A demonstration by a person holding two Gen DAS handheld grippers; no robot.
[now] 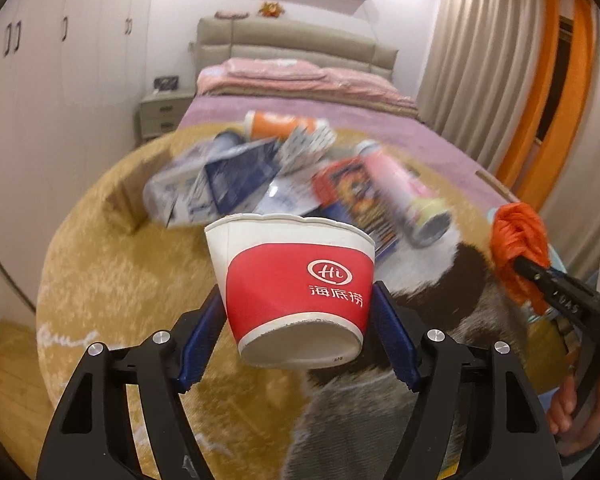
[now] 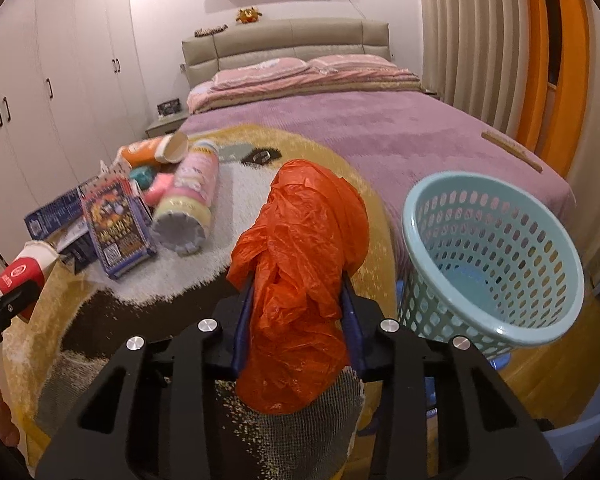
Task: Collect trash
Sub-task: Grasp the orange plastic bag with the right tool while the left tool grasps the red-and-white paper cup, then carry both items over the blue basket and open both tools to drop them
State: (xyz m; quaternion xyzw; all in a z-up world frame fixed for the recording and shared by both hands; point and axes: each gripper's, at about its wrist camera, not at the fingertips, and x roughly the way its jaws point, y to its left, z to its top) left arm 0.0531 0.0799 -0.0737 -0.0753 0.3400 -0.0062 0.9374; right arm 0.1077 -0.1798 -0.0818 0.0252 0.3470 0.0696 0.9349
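Observation:
My left gripper [image 1: 300,300] is shut on a red and white paper cup [image 1: 296,284], held above the round yellow rug; the cup also shows at the left edge of the right wrist view [image 2: 22,270]. My right gripper [image 2: 298,296] is shut on a crumpled orange plastic bag [image 2: 304,264], also seen in the left wrist view [image 1: 518,240]. A light blue perforated basket [image 2: 496,256] stands tilted just right of the right gripper. Trash lies in a pile on the rug: a pink tube can [image 2: 190,200], an orange tube [image 2: 152,150], a colourful box [image 2: 116,224], blue cartons [image 1: 228,178].
A bed with a purple cover [image 2: 380,128] stretches behind the rug [image 1: 112,272]. White wardrobes [image 2: 40,80] line the left wall. A nightstand [image 1: 160,114] stands by the headboard. Beige and orange curtains [image 2: 500,40] hang on the right. A wooden stick [image 2: 512,152] lies on the bed.

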